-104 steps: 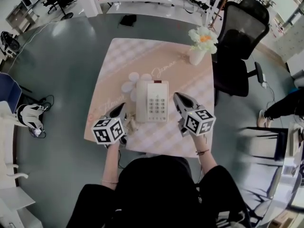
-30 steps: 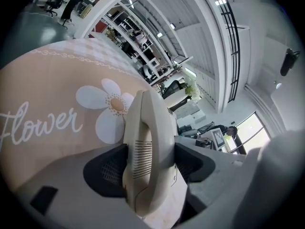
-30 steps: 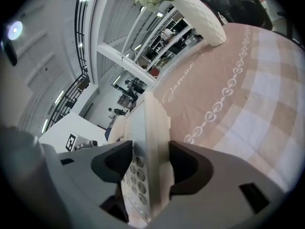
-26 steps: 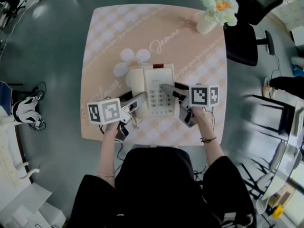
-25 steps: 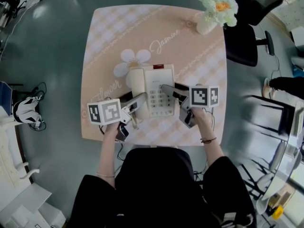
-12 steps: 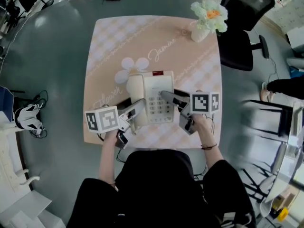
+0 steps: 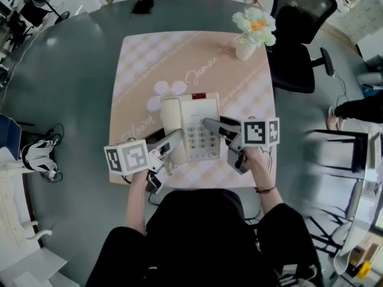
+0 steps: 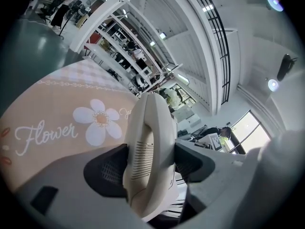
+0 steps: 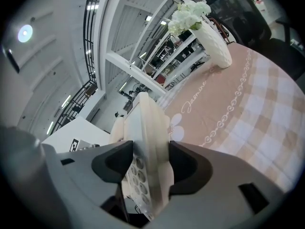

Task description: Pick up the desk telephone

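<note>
The desk telephone (image 7: 192, 126) was held over the middle of the checked table (image 7: 143, 58). Its handset side was pinched by the left gripper (image 7: 172, 140), its keypad side by the right gripper (image 7: 210, 124).

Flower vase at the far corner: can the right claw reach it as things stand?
Probably not yet. The right claw is clamped on the right edge of the desk telephone, sharing it with the left claw. The tablecloth toward the vase looks bare, so only that grip blocks it.
</note>
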A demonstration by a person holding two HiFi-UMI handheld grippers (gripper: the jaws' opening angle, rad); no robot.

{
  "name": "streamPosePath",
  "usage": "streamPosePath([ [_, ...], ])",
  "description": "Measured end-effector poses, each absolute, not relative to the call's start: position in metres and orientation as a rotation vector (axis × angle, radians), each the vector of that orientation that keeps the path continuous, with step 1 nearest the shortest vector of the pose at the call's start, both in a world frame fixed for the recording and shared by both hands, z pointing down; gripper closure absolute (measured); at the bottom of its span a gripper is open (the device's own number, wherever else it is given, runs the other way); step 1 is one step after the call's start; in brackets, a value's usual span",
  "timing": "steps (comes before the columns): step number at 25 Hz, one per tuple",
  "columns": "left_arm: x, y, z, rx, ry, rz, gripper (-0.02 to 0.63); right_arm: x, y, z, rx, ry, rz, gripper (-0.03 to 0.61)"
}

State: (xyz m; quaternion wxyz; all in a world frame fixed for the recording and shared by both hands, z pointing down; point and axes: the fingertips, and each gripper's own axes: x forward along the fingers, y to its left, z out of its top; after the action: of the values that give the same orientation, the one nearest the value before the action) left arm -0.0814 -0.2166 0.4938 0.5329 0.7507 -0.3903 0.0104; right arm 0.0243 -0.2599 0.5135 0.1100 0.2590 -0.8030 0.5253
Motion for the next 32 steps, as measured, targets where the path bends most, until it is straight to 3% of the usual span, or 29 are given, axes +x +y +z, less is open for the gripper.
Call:
streamPosePath([
  [32,-0.062,-0.199,0.396,1.924,-0.972,-0.013,0.308,0.034,-0.246,0.402,0.686,-2.636,1.456,0.351],
])
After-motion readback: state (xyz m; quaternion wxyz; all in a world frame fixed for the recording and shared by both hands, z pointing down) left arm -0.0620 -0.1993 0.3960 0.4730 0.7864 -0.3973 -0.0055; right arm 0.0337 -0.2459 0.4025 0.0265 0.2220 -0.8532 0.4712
